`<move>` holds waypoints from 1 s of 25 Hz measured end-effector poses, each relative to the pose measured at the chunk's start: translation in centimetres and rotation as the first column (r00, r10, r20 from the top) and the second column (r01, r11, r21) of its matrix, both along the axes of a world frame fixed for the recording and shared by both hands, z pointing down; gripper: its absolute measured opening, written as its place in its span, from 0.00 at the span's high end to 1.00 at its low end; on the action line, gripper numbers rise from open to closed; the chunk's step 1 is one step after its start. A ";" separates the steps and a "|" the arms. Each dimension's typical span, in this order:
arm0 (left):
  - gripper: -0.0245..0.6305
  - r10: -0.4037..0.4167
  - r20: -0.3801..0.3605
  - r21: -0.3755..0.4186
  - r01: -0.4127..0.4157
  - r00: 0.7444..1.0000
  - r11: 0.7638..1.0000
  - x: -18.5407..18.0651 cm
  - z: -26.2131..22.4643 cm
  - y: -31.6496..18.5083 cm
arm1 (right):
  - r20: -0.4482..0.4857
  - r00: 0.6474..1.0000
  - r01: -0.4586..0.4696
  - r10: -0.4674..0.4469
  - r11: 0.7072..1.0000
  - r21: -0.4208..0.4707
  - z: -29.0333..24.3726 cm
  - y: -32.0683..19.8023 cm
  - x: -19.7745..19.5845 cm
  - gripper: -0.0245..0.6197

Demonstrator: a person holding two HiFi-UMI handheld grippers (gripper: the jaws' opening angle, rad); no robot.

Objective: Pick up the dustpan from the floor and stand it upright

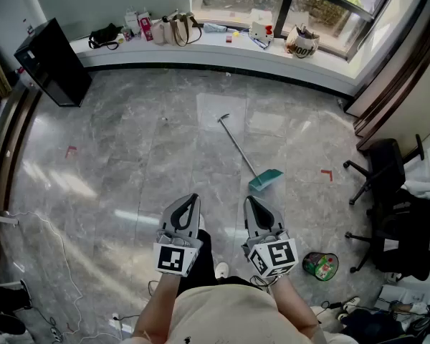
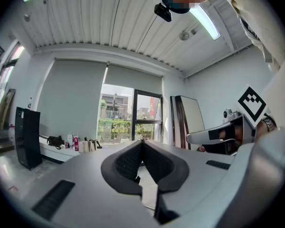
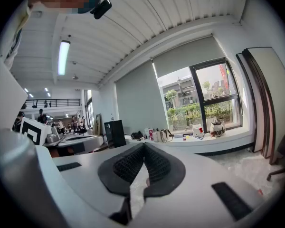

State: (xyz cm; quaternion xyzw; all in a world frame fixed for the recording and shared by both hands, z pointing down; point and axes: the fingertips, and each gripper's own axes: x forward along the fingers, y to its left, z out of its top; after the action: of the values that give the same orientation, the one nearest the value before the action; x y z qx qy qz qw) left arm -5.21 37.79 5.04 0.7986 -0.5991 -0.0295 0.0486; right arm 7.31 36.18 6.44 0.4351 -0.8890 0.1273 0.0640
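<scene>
A teal dustpan (image 1: 266, 180) lies flat on the grey floor, its long metal handle (image 1: 236, 144) running up and left from it. My right gripper (image 1: 250, 201) is held just short of the pan, apart from it, jaws shut with nothing between them. My left gripper (image 1: 193, 198) hovers beside it to the left, also shut and empty. In the left gripper view the tips (image 2: 142, 141) meet, and in the right gripper view the tips (image 3: 144, 145) meet too. Neither gripper view shows the dustpan.
A black speaker-like box (image 1: 51, 62) stands at the far left. Bags and small items line the window ledge (image 1: 222, 49). Black office chairs (image 1: 387, 192) crowd the right side. A round green container (image 1: 320, 265) sits on the floor at lower right. Cables trail at lower left.
</scene>
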 end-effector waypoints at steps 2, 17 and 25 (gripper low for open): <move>0.95 -0.003 -0.001 -0.001 0.003 1.000 1.000 -2.9 -0.1 -3.9 | -0.002 1.000 0.005 -0.005 1.000 -0.004 0.0 -3.7 -2.9 0.94; 0.95 0.099 0.033 0.013 -0.100 0.995 0.995 -10.0 0.5 -28.7 | -0.083 0.996 -0.032 0.031 0.999 -0.018 1.8 -28.6 -10.7 0.94; 0.95 0.101 0.002 -0.009 -0.101 0.995 0.995 -11.3 3.5 -43.8 | -0.098 0.995 -0.013 0.000 0.992 -0.125 6.5 -45.4 -12.3 0.94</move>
State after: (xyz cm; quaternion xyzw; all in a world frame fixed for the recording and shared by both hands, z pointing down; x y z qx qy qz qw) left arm -16.46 -6.01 8.57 0.8278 -0.5581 -0.0235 0.0530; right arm -5.01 -9.22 12.94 0.4389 -0.8737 0.1615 0.1341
